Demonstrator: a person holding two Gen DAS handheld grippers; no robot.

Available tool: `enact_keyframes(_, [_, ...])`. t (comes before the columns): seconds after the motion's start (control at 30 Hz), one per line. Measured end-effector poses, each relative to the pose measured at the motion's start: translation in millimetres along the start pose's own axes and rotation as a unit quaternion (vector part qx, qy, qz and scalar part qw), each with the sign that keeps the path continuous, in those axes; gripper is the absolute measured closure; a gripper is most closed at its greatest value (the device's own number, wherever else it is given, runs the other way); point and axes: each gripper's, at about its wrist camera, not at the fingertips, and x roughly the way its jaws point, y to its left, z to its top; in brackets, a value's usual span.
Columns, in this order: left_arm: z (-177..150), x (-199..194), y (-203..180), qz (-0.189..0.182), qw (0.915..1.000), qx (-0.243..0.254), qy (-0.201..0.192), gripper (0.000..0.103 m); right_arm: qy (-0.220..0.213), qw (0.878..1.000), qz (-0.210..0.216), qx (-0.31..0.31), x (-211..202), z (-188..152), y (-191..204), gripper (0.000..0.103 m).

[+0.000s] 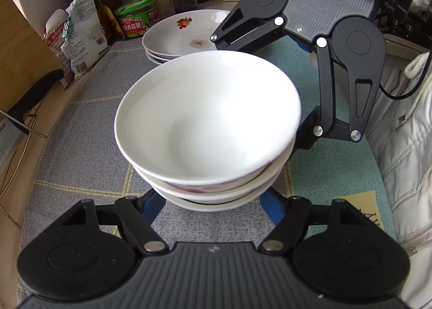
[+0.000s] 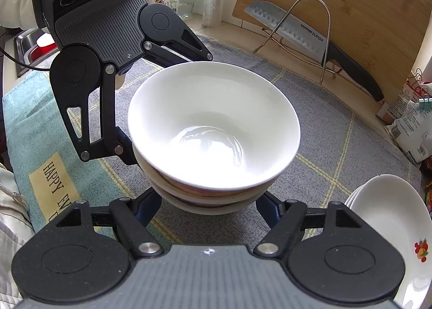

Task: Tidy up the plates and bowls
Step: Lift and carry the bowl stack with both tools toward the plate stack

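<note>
A stack of white bowls [image 1: 208, 130] stands on the grey checked cloth [image 1: 89, 109] that covers the worktop, and both tools are set against it from opposite sides. The left hand-held gripper [image 1: 213, 201] reaches in low, its blue-tipped fingers straddling the lowest bowl of the stack; the right hand-held gripper [image 2: 209, 201] does the same from the far side, so each camera looks across the bowls at the other tool. Both sets of jaws stand partly spread around the base of the stack, yet the fingertips are hidden beneath the bowl rims, so I cannot tell whether the pads press on the china or merely flank it. The stack lies directly ahead of each tool and close in, neither hand plainly nearer than the other. The bowls are round, so no long axis governs the approach; what matters is that the top bowl sits a little off-centre on those under it, which makes the pile likely to shift if it is lifted unevenly. A stack of plates [image 1: 186, 36], the top one bearing a small red fruit motif, rests on the same cloth beyond the bowls, toward the jars and bottles at the wall. My judgement is that the bowls are gathered and the pair of tools is placed to carry or square the pile as one unit.
</note>
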Motion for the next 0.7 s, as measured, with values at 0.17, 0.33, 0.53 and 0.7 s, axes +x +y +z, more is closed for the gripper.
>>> enact_keyframes(0.17, [-0.2, 0.3, 0.0, 0.001, 1.0, -0.001, 0.001, 0.027, 0.001, 1.0, 0.001, -0.001, 0.2, 1.0, -0.6, 0.022])
enact_keyframes(0.33, [-0.8, 0.8, -1.0, 0.003, 1.0, -0.003, 0.001, 0.028, 0.003, 1.0, 0.001, 0.0, 0.9, 2.1, -0.7, 0.023])
enact_keyframes(0.53, [-0.5, 1.2, -2.7, 0.008, 0.9999, -0.005, 0.004, 0.028, 0.005, 1.0, 0.002, -0.002, 2.5, 4.1, -0.8, 0.023])
enact_keyframes(0.7, [-0.3, 0.2, -4.8, 0.009, 0.9999, -0.009, 0.007, 0.028, 0.008, 1.0, 0.008, -0.003, 2.4, 4.7, -1.1, 0.023])
